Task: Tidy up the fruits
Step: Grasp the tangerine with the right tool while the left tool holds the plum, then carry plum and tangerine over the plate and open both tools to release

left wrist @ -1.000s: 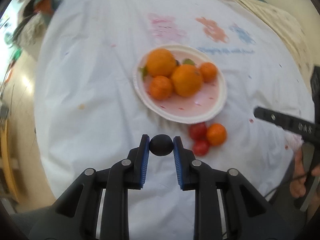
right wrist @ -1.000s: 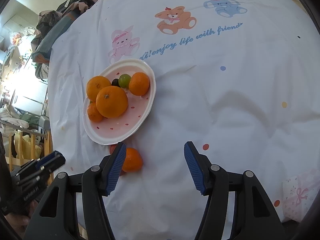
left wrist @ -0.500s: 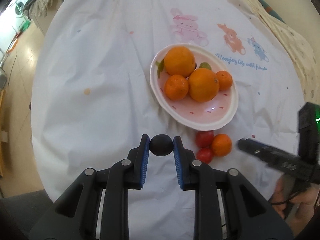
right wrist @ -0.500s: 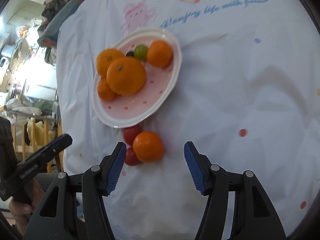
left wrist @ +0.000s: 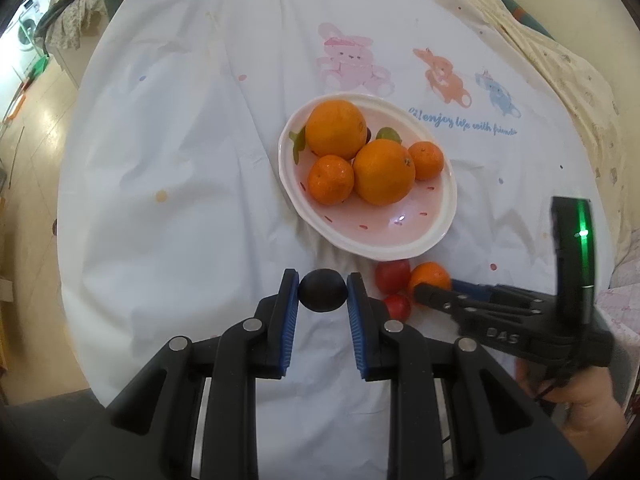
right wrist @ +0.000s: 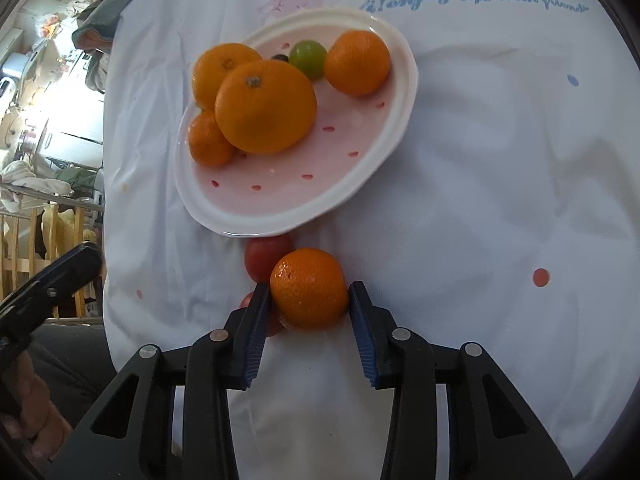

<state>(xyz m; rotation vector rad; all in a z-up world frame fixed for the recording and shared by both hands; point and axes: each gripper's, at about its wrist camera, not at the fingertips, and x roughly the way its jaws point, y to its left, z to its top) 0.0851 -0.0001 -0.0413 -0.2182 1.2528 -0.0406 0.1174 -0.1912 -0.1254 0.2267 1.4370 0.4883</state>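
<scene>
My left gripper [left wrist: 322, 291] is shut on a small dark round fruit [left wrist: 322, 290], held above the cloth just in front of the pink plate [left wrist: 400, 236]. The plate holds several oranges [left wrist: 383, 172], a green fruit [right wrist: 308, 57] and a dark one. My right gripper [right wrist: 309, 300] has its pads against both sides of a mandarin [right wrist: 309, 288] that lies on the cloth below the plate rim [right wrist: 280, 224], next to two red tomatoes [right wrist: 266, 258]. The right gripper also shows in the left wrist view [left wrist: 436, 290].
A white cloth with cartoon animals and blue lettering [left wrist: 460, 124] covers the round table. The table edge falls off to the left and front, with floor and clutter [right wrist: 44, 128] beyond. A patterned fabric [left wrist: 568, 72] lies at the far right.
My right gripper has moved forward and closed around the mandarin by the tomatoes. My left gripper has kept the dark fruit and drawn nearer the plate.
</scene>
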